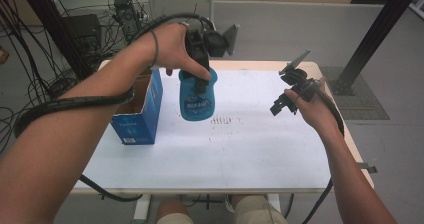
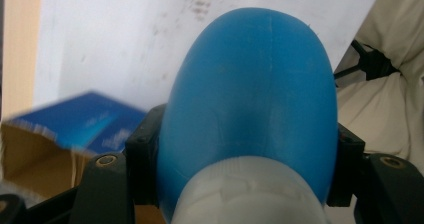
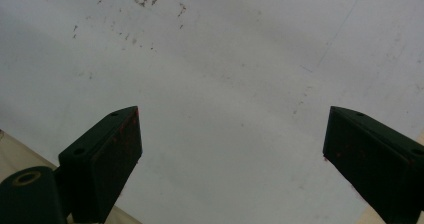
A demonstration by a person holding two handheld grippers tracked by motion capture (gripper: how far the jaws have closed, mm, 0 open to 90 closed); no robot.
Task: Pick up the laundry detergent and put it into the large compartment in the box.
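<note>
Bottle: a blue bottle [image 1: 198, 98] with a white cap is held in the air above the counter's left half, cap end up, bottom hanging down; nothing is touched beneath it.
Left tongs: the left tongs [image 1: 201, 79] are clamped on the bottle just below the cap, one black pad on each flank, as seen in the left gripper view [image 2: 250, 134]; gripped there, the body hangs free, probably for carrying.
Box: an open blue carton [image 1: 141, 110] stands near the counter's left edge, just beside the bottle; judged to be where the bottle belongs.
Right tongs: the right tongs [image 1: 284, 102] are held wide apart with nothing between them, above the counter's right side, seemingly kept clear.
Counter: white top [image 1: 250, 149], faint reddish marks near its middle.
</note>
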